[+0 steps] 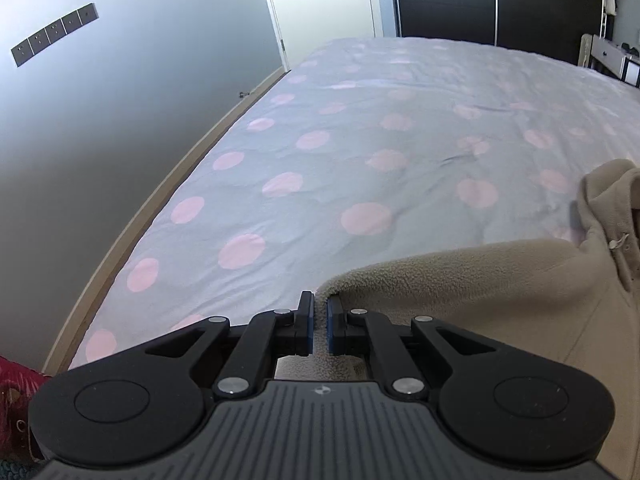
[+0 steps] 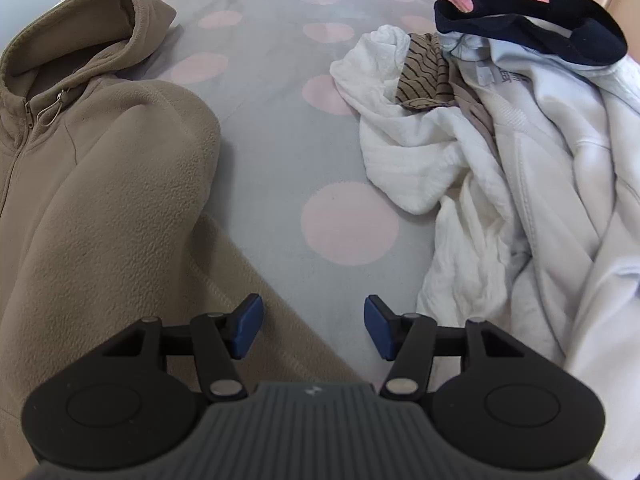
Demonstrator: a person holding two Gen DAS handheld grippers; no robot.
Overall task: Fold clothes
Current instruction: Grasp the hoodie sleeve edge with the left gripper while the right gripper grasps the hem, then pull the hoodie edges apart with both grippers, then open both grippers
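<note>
Up close in my left wrist view, the left tongs [image 1: 319, 322] are pressed together on the fleece edge of the tan hooded jacket [image 1: 500, 300], which lies on the polka-dot bed [image 1: 320, 140]; I judge this grip is for lifting that side to fold it over.

Next, in my right wrist view, the right tongs [image 2: 313, 328] stand apart, empty, above the jacket's hem edge where it meets the bedcover, likely lining up a second grip. A pile of white clothes [image 2: 500, 180] waits unfolded to the right, topped by a dark sock [image 2: 532, 24].
</note>
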